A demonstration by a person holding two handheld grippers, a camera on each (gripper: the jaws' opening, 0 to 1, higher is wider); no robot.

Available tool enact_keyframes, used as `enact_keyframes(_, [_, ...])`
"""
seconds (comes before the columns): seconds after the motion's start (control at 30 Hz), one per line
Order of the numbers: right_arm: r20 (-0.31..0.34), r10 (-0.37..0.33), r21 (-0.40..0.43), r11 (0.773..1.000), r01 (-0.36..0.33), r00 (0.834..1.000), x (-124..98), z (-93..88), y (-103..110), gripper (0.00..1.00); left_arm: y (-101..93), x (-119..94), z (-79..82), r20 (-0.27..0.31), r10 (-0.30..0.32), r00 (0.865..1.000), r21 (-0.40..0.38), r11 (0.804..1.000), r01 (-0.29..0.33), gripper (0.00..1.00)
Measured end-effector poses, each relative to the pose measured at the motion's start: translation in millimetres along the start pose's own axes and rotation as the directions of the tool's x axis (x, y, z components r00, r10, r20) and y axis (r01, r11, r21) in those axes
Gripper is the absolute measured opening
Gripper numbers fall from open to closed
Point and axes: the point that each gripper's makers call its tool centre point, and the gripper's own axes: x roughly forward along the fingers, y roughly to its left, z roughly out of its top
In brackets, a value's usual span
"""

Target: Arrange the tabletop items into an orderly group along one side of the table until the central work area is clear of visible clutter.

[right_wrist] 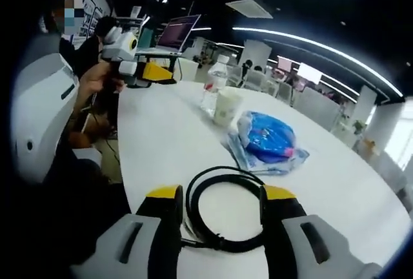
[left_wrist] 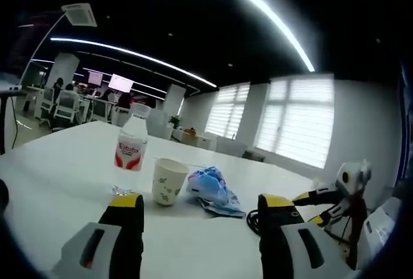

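Tabletop-tidying task at the step of approach to the cable, as judged from the layout. On the white bench (right_wrist: 161, 143) stand and lie four items in a loose row: a clear plastic water bottle with a red-and-white label (left_wrist: 131, 153), just beside it a pale paper cup with a small printed pattern (left_wrist: 168, 181), next a crumpled blue-and-white plastic packet (left_wrist: 213, 190), and, nearest the person's side, a coiled black cable (right_wrist: 224, 208). In the right gripper view the right claw (right_wrist: 221, 217) has its yellow-tipped jaws spread wide on either side of the coil, low over the bench; it appears to hold nothing, and whether the jaws touch the cable cannot be told. In the left gripper view the left claw (left_wrist: 201, 217) is likewise wide open and empty, held above the bench and facing the cup and the packet, which lie apart from its tips; the cable's edge shows just behind its right-hand jaw. The right claw also enters that view from the right, and the left claw appears in the right gripper view at upper left, carried in a hand (right_wrist: 100, 79). The items already sit near one long edge, so the task seems partly advanced, with the cable lying a little apart from the packet. The next move probably calls for closing the right claw on one strand of the coil, not across the whole loop, then drawing it up beside the packet; a limp cable may uncoil or drag when lifted.
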Motion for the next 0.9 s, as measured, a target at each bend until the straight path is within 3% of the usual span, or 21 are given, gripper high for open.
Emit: enact_keyframes(0.9, [0.099, -0.091, 0.075, 0.994, 0.084, 0.991, -0.9, 22.1, -37.1, 0.49, -17.5, 6.7, 3.6, -0.005, -0.025, 1.0, 0.044, 0.999, 0.025, 0.71])
